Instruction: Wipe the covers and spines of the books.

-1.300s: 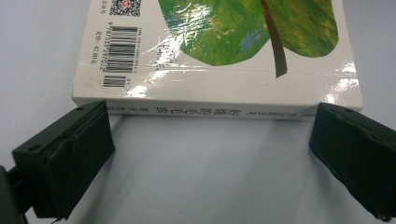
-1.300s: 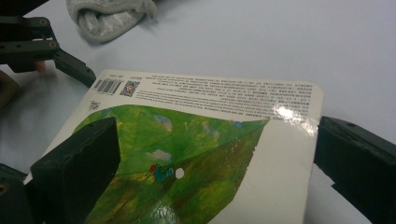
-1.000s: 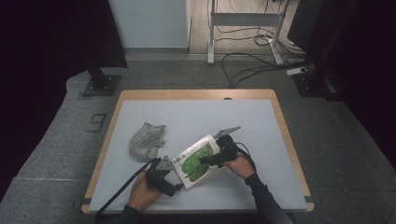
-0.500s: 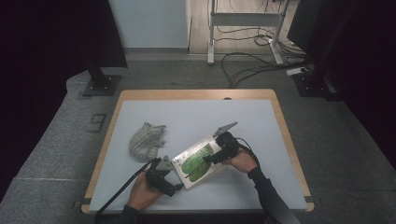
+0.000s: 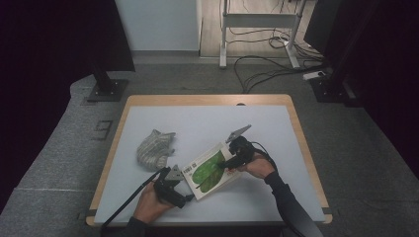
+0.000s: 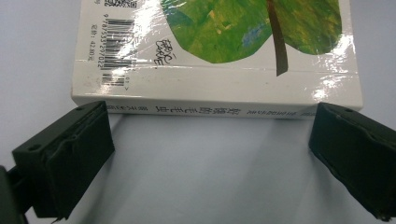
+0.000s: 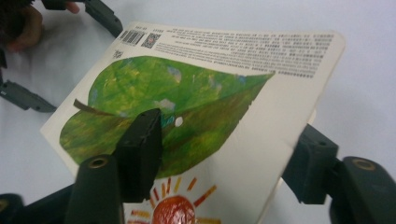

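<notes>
The book (image 5: 211, 170) is lying low and centre in the high view, on the pale counter (image 5: 207, 123), set at a slant between the two hands; it is looking like a thick board book with a glossy, laminated cover that is throwing back the light, so I am judging it stiff, fairly light and somewhat slippery under rubber pads; the square spine (image 6: 210, 109) is facing the left claw (image 6: 210, 154) in the left gripper view, printed along its length, with a barcode on the cover above it at the upper left. The left claw is standing wide open, its jaws flanking the spine's two ends without touching it; the right claw (image 7: 224, 163) has just been closing, with the cover's free edge between its jaws, one jaw lying on the green leaf picture and the other under the white margin at the lower right of the right gripper view; the cover there is tilting up off the counter. Whether the pads are truly pinching yet, I cannot tell. The best hold, in my judgement, is the free edge opposite the spine, gripped flat across the board, since the rigid cover is unlikely to buckle; the gloss is calling for firm pressure. A crumpled grey knitted cloth (image 5: 155, 147), soft and ribbed, is lying near the book, left of centre in the high view.
</notes>
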The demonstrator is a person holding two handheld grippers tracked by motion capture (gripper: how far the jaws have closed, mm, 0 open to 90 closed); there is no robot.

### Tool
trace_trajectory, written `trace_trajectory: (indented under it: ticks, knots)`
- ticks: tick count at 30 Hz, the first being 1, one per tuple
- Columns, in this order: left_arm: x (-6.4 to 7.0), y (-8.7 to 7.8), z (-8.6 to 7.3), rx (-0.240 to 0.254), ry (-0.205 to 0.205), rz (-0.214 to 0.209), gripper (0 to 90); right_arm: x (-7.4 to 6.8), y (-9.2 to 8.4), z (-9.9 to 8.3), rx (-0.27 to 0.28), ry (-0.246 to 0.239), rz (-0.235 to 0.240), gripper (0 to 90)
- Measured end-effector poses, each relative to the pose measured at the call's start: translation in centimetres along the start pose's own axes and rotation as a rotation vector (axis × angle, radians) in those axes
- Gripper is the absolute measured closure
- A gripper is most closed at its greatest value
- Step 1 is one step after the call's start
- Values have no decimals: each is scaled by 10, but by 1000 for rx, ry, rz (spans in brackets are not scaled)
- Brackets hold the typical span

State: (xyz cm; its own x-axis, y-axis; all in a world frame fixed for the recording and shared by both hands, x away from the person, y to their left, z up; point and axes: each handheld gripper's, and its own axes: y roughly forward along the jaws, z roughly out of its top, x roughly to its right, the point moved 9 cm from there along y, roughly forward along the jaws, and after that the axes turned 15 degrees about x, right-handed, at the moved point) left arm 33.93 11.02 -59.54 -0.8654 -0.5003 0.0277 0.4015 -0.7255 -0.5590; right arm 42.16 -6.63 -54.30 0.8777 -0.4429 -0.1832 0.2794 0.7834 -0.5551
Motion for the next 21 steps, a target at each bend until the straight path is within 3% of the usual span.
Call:
trace_trajectory:
  ticks: [8, 14, 21]
  knots:
    - [0, -1, -1, -11, 5, 22, 0, -3, -8, -3, -5, -19, -3, 431]
    - [-5, -4, -1, -25, -20, 42, 0, -6, -15, -3, 8, -38, 1, 484]
    - [-6, -8, 7, 22, -67, 8, 0, -8, -21, -7, 7, -40, 0, 521]
